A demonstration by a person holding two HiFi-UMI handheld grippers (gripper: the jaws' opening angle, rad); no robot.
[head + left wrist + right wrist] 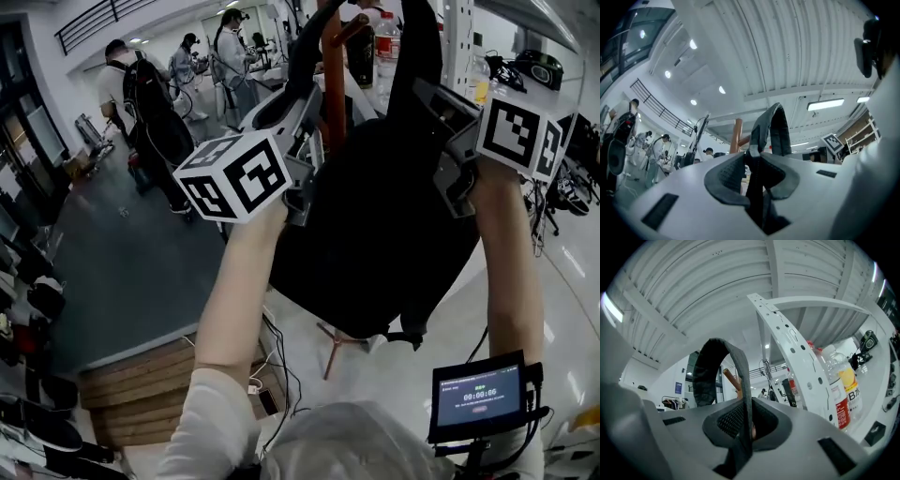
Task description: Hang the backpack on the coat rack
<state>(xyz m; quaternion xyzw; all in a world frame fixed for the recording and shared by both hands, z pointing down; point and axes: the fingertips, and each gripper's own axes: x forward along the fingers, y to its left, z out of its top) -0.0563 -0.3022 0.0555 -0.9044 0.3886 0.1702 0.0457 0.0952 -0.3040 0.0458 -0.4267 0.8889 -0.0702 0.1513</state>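
A black backpack [375, 225] hangs in the air between my two grippers, each holding a shoulder strap. My left gripper [287, 108] is shut on a grey-black strap [770, 127] that loops up from its jaws. My right gripper [429, 96] is shut on the other strap [715, 365], which arches over its jaws. The coat rack's orange-brown pole [333, 80] stands right behind the backpack's top, between the straps. The pole [737, 135] shows beyond the left jaws, and a wooden peg [731, 378] shows beyond the right jaws.
Water bottles [841, 390] and a white perforated shelf post [787, 348] stand close on the right. The rack's feet [333, 342] rest on the pale floor below the backpack. A wooden pallet [141, 394] lies lower left. Several people [141, 103] stand far left.
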